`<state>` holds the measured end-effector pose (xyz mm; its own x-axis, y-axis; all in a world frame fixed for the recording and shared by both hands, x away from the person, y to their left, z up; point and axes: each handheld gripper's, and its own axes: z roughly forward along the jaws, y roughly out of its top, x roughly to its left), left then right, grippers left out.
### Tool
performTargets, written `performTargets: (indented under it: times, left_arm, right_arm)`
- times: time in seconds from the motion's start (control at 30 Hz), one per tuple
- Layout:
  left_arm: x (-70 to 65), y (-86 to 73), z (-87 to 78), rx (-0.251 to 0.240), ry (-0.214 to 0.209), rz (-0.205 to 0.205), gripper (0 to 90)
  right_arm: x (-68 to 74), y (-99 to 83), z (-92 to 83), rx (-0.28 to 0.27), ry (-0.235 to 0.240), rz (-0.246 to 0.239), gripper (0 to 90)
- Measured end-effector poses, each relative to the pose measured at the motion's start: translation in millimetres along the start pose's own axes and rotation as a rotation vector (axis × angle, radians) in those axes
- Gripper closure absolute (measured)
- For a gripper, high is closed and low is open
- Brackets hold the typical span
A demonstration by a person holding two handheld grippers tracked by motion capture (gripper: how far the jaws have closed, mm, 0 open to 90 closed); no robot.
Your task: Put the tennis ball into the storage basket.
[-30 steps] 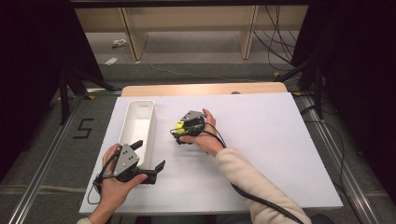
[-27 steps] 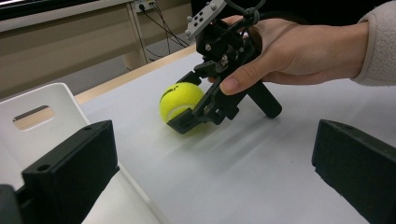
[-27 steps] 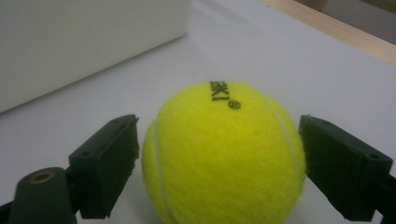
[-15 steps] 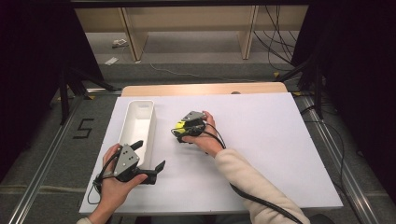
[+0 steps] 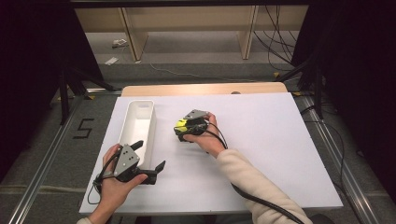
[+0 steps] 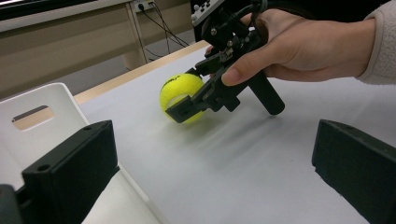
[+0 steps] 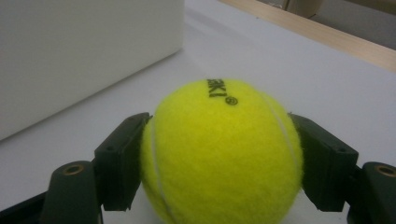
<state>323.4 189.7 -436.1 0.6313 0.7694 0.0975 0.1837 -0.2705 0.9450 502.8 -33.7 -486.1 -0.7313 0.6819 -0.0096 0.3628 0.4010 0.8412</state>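
right gripper (image 5: 180, 130) jaws clamped, hand (image 5: 203, 135) mid-table; left gripper (image 5: 150, 157) jaws spread wide, hand (image 5: 114, 184) near table's front edge

Fuzzy felt tennis ball (image 7: 224, 154); matt tray (image 5: 138, 125).

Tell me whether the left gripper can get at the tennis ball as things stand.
Probably not cleanly: the right gripper is already shut on the tennis ball, its jaws covering both sides. The open left gripper has bare table between.

A black numeral "5" (image 5: 82, 128) is showing on the floor left of the table. Black print on the tennis ball (image 7: 224, 149) is appearing upside down, too unclear to read.
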Motion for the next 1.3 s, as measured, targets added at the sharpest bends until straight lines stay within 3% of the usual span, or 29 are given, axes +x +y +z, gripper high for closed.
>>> performTargets:
  times: [1.3]
  left_arm:
    - [0.2, -0.1, -0.2, 0.001, 0.004, 0.001, 0.0]
  right_arm:
    - [7.8, 22.1, -25.1, -0.079, 0.026, 0.001, 27.0]
